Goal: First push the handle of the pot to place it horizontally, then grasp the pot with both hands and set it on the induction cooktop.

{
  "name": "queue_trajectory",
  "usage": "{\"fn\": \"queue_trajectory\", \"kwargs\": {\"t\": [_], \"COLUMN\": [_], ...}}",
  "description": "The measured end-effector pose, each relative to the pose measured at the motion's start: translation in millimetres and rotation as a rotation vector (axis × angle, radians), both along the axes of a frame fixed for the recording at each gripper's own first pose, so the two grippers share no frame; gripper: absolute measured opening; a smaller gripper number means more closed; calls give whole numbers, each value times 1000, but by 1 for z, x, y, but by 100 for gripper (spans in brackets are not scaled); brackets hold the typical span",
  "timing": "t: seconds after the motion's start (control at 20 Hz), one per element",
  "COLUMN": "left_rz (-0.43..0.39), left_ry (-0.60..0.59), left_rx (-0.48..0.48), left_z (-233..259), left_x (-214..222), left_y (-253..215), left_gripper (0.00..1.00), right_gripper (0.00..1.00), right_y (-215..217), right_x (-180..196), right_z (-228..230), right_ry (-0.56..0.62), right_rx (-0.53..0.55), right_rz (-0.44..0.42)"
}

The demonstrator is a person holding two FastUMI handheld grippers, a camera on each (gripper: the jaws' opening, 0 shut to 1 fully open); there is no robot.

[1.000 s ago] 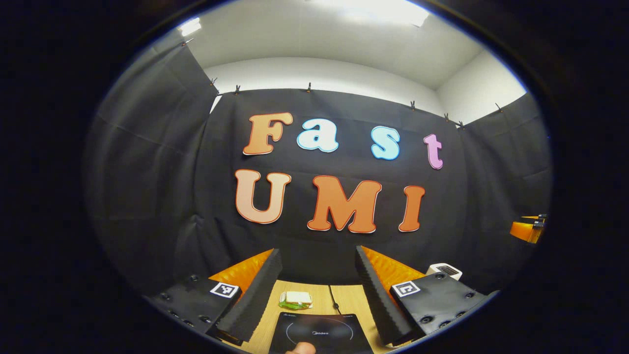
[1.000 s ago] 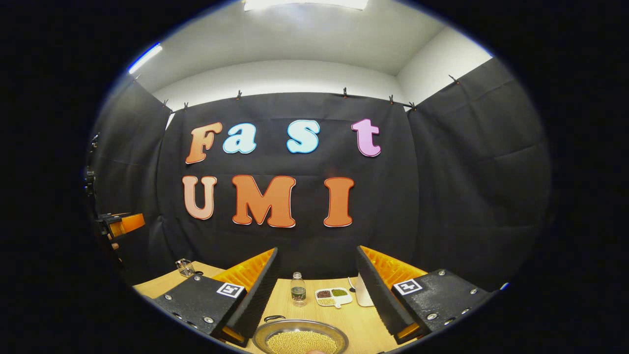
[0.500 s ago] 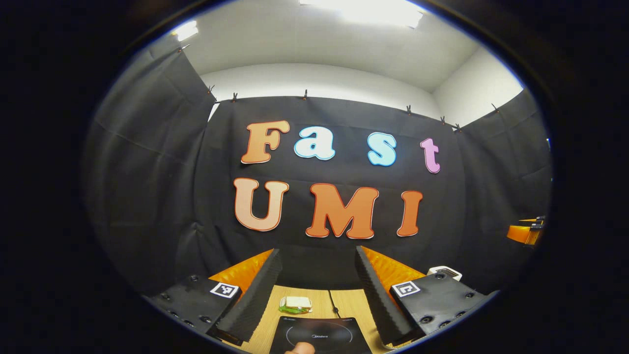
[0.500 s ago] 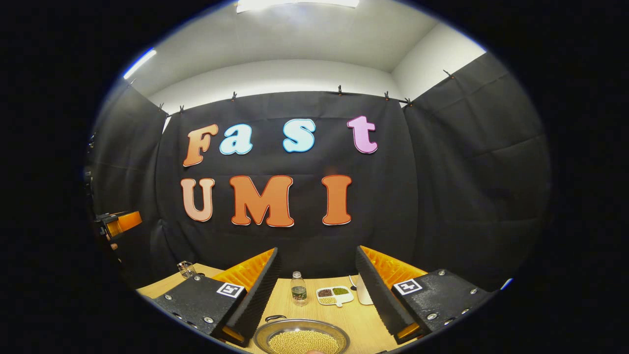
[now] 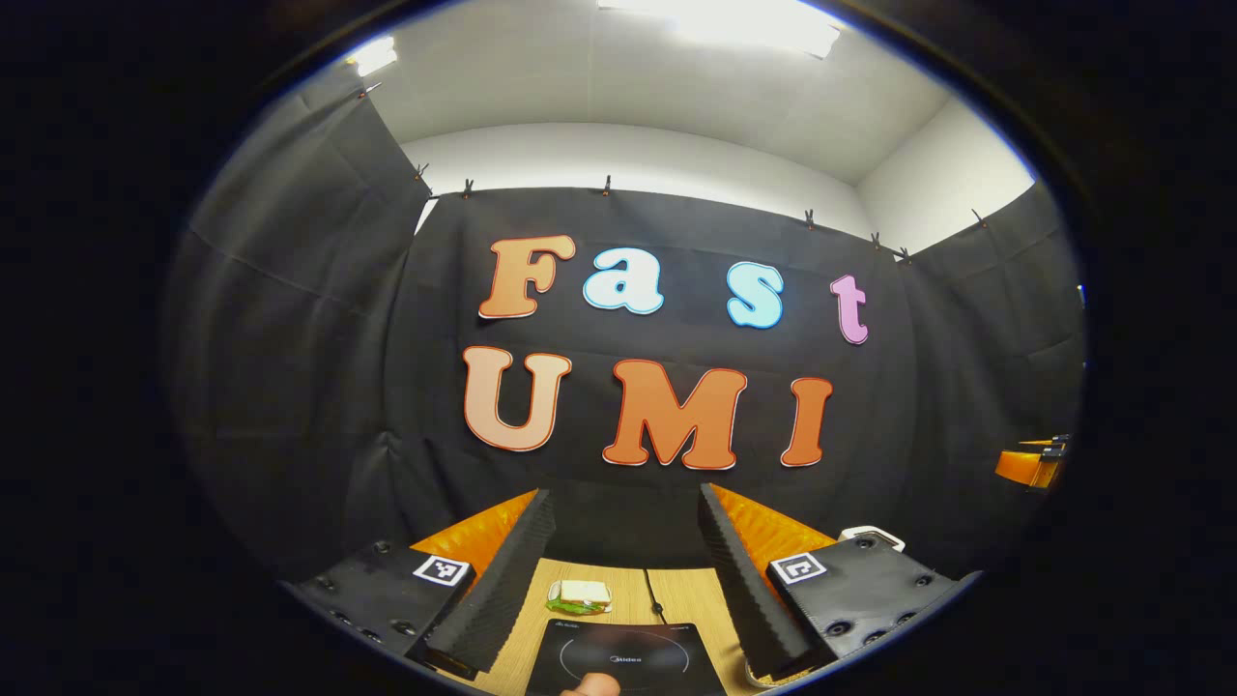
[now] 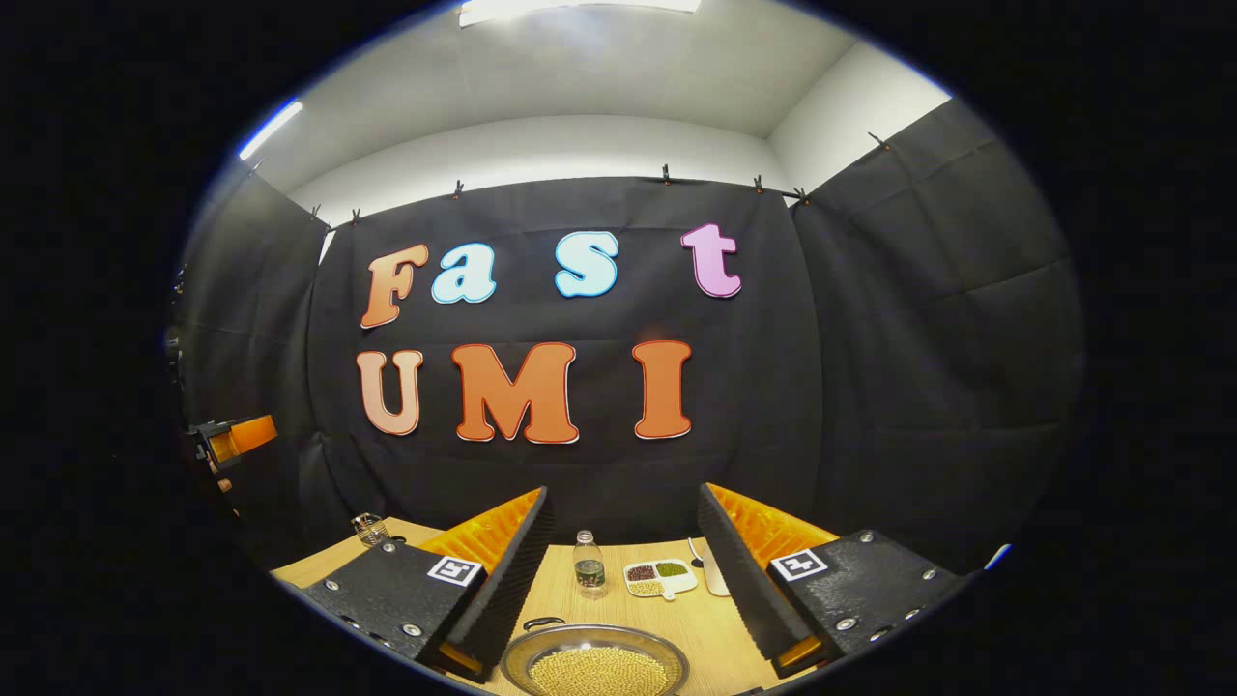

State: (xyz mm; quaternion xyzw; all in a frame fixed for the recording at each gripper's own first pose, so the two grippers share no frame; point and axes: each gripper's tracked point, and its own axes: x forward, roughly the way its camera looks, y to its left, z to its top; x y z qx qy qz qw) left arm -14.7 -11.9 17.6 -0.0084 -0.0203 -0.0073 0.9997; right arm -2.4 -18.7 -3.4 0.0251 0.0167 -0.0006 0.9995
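Note:
In the right gripper view a round metal pot (image 6: pixel 594 662) full of yellow beans sits on the wooden table, just below and ahead of my open right gripper (image 6: pixel 623 565). A small dark handle (image 6: pixel 543 623) shows at the pot's far left rim. In the left gripper view the black induction cooktop (image 5: pixel 623 659) lies on the table below my open left gripper (image 5: pixel 623 570). Nothing is between either pair of fingers. A fingertip (image 5: pixel 589 685) peeks in at the bottom edge over the cooktop.
Beyond the cooktop lie a wrapped sandwich (image 5: pixel 580 595) and a black cable (image 5: pixel 654 597). Past the pot stand a small bottle (image 6: pixel 586 565), a divided dish of beans (image 6: pixel 659 577) and a glass jar (image 6: pixel 368 528) at the far left. A white device (image 5: pixel 872 535) sits at right.
Both views have shifted only slightly; the left gripper view tilted a little, so the sandwich and cooktop sit marginally lower. Both grippers stay open and nothing on the table moved.

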Motion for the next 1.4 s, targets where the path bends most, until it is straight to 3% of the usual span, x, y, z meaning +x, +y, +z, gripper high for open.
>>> {"fn": "queue_trajectory", "kwargs": {"t": [0.2, 0.25, 0.3, 0.4, 0.55, 0.6, 0.7, 1.2, 1.4], "left_rz": [12, 17, 24, 35, 46, 48, 57, 72, 70], "left_ry": [7, 6, 3, -4, -9, -9, -4, -16, -20], "left_rx": [-6, -6, -4, -5, -10, -12, -11, -25, -23], "left_z": [-4, -3, -3, -1, -2, -2, -3, -2, -2], "left_x": [1, 2, 2, 2, 2, 2, 2, -1, -1], "left_y": [4, 5, 7, 9, 11, 11, 13, 15, 14], "left_gripper": [97, 97, 98, 98, 99, 96, 98, 98, 98], "right_gripper": [91, 83, 82, 63, 58, 47, 37, 0, 0], "right_y": [2, 3, 6, 10, 5, 5, 6, -2, -2], "right_x": [-2, -4, -4, -5, -6, -5, -5, -2, -5], "right_z": [-4, -5, -7, -8, -10, -11, -15, -58, -86], "right_ry": [9, 12, 17, 20, 21, 23, 32, 115, 161], "right_rx": [1, 1, 2, 5, -7, -8, -3, -5, -4], "right_rz": [12, 20, 32, 49, 43, 44, 47, 29, 32]}}
